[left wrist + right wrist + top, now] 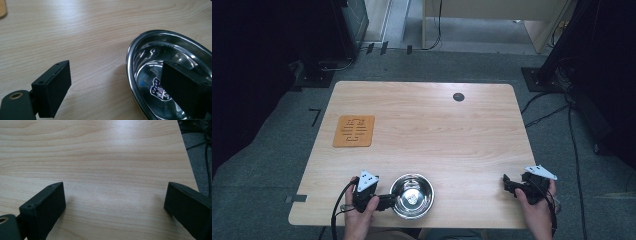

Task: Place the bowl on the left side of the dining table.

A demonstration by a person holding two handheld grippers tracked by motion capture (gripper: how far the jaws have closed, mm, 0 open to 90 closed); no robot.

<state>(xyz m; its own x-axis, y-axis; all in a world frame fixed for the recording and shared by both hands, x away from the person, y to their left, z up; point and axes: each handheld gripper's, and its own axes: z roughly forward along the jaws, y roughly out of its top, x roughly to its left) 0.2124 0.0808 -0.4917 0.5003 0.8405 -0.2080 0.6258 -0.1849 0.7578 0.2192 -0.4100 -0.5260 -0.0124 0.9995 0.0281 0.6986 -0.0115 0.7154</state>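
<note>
Two hands come in from the near edge of the pale wooden counter [422,125], each holding a black claw. On the person's left, the left hand [359,220] holds the left claw [387,201] right at the steel bowl [412,196], which sits close to the near edge, a little left of the middle. In the left gripper view the left claw [115,87] stands wide open astride the bowl's near wall: one jaw hangs over the bare wood outside the rim, the other sits inside the bowl [150,57], above its shiny floor and partly covering a small printed mark there. Whether either jaw touches the metal cannot be told.

Well apart, near the counter's right edge, the right hand [537,210] holds the right claw [508,184]. Its own view shows the right claw [115,205] spread wide open over bare wood grain, with grey floor and cables past the counter's edge at the upper right.

Farther back on the left lies an orange square mat [354,131] with a cut-out pattern. A small dark round cap [458,97] sits in the counter near its far edge.
</note>
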